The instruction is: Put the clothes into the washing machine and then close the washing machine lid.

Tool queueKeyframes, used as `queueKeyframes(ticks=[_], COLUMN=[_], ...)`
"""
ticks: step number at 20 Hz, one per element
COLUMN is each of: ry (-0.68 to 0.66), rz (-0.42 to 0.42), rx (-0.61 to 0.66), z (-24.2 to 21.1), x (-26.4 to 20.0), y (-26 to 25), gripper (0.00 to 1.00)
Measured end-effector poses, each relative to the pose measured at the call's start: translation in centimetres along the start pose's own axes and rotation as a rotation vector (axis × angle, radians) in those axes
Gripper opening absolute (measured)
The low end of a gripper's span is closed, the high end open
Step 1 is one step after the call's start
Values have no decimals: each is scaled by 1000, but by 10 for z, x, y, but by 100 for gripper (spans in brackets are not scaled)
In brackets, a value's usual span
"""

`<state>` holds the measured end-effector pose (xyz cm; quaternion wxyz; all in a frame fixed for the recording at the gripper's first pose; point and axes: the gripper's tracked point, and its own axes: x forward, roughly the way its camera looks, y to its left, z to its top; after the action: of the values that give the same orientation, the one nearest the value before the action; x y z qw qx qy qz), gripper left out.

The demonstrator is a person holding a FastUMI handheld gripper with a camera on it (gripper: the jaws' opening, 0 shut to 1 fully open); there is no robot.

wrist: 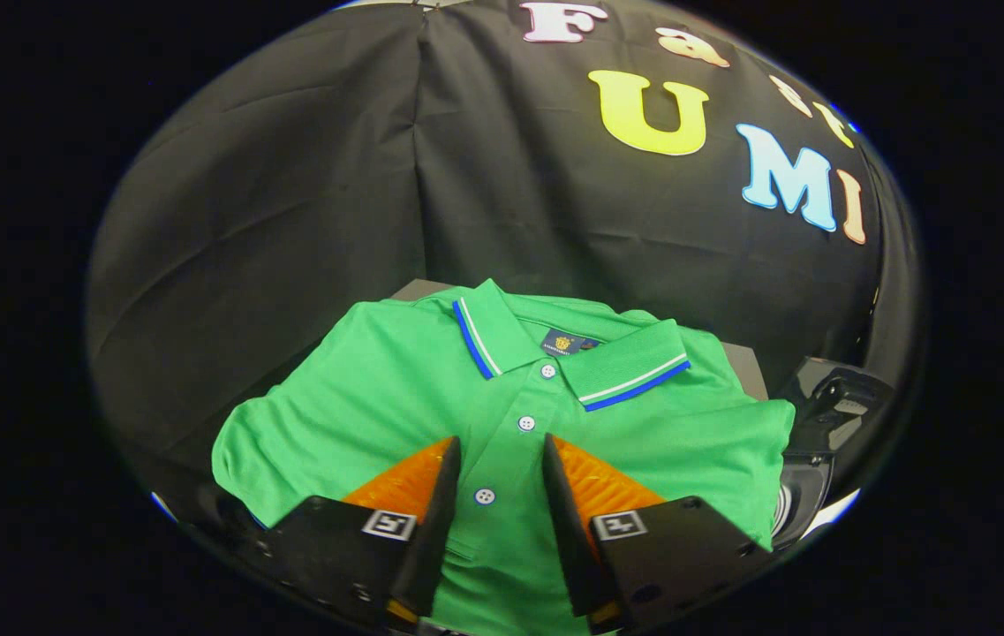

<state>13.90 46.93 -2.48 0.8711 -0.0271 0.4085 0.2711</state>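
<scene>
A green polo shirt (396,397) with a blue-and-white striped collar lies folded flat on a grey surface (744,367), collar pointing away from me. My gripper (502,442) hovers over the shirt's lower front and is open. The buttoned placket runs up through the gap between the fingers, and one button sits right between them. Neither finger presses on the cloth, as far as I can tell. To the right of the shirt stands a dark glossy machine (833,402); a round opening (791,505) shows low beside the right sleeve.
The grey surface pokes out from under the shirt behind the collar and at the right shoulder. Black cloth walls close in behind and to the left. The dark machine stands close against the shirt's right edge.
</scene>
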Motion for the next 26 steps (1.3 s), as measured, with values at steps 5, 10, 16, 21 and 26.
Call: queueKeyframes(ticks=[5,10,16,21,26], ry=[-61,-156,-295,-394,-474], rz=[13,54,52,3,-47], rx=[10,-18,-58,-62,-52], z=[-3,22,68,95,115], x=[2,-16,-61,-92,-120], y=[-4,1,-10,-37,-72], gripper=[15,2,2,2,2])
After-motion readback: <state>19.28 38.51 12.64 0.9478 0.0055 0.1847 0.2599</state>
